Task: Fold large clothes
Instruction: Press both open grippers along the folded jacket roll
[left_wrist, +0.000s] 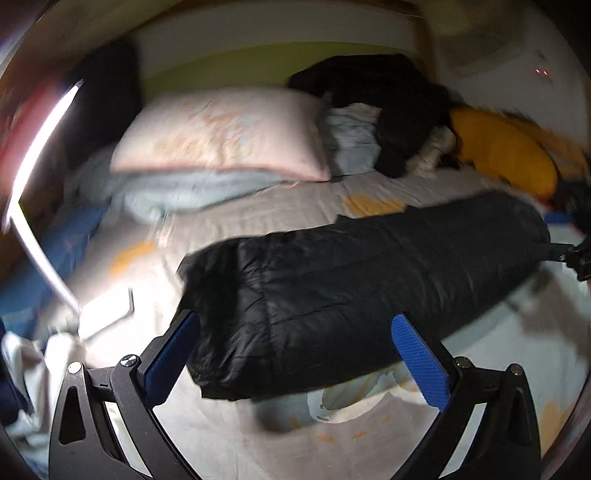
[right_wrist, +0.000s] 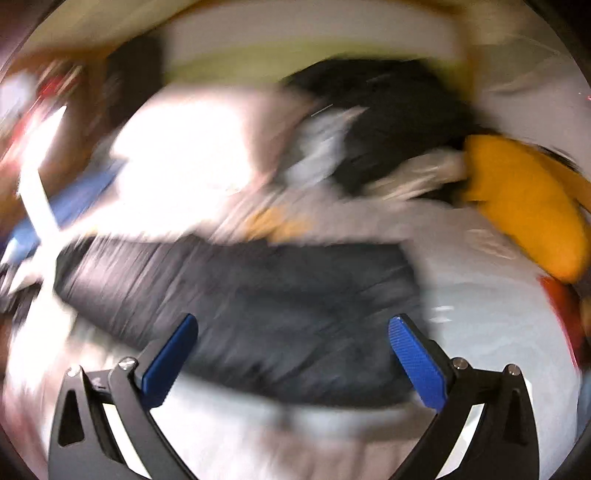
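Note:
A black quilted garment (left_wrist: 351, 280) lies folded into a long band across the pale bedsheet (left_wrist: 229, 435). My left gripper (left_wrist: 295, 332) hovers just above its near left end, jaws wide open, blue pads (left_wrist: 419, 362) touching nothing. In the blurred right wrist view the same dark garment (right_wrist: 266, 302) stretches across the bed, and my right gripper (right_wrist: 293, 332) stands open over its near edge with nothing held. A black part of the right gripper (left_wrist: 576, 256) shows at the far right edge of the left wrist view.
A pink pillow (left_wrist: 221, 136) rests on a grey-blue quilt (left_wrist: 184, 192) at the head of the bed. A black clothes heap (left_wrist: 391, 107) and an orange pillow (left_wrist: 506, 151) lie at the back right. A bright lamp bar (left_wrist: 40, 147) glares at the left.

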